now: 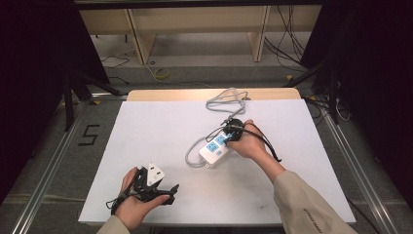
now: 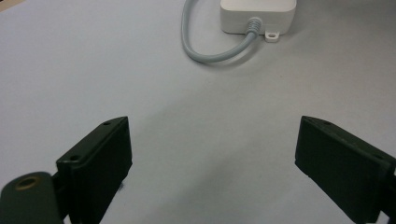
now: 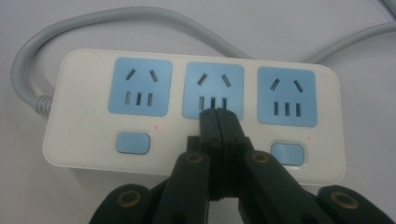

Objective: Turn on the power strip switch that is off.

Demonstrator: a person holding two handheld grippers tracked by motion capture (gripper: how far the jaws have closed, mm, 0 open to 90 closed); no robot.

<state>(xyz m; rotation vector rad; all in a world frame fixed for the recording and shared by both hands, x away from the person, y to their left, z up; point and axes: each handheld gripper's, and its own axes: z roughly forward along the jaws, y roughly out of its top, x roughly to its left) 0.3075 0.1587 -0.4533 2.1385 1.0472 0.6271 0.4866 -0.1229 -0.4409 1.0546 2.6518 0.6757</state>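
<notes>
A white power strip [image 1: 215, 148] with three blue sockets lies right of the table's middle, its grey cable [image 1: 225, 100] looping to the far edge. In the right gripper view the strip [image 3: 84, 135] lies crosswise, and my right gripper [image 3: 218, 115] is shut with nothing between its jaws. Its tips rest at the lower edge of the middle socket [image 3: 215, 79] and hide whatever lies below it. Blue buttons [image 3: 133, 142] sit under the outer sockets. My left gripper [image 2: 212, 168] is open over bare table, well short of the strip's cable end [image 2: 258, 16]. From above, that left gripper [image 1: 165, 191] sits near the front left.
The white table top [image 1: 146, 131] has bare room at left and front. The grey cable [image 2: 205, 51] curls out from the strip's near end. Beyond the table, wooden shelving [image 1: 195, 29] and loose wires on the floor.
</notes>
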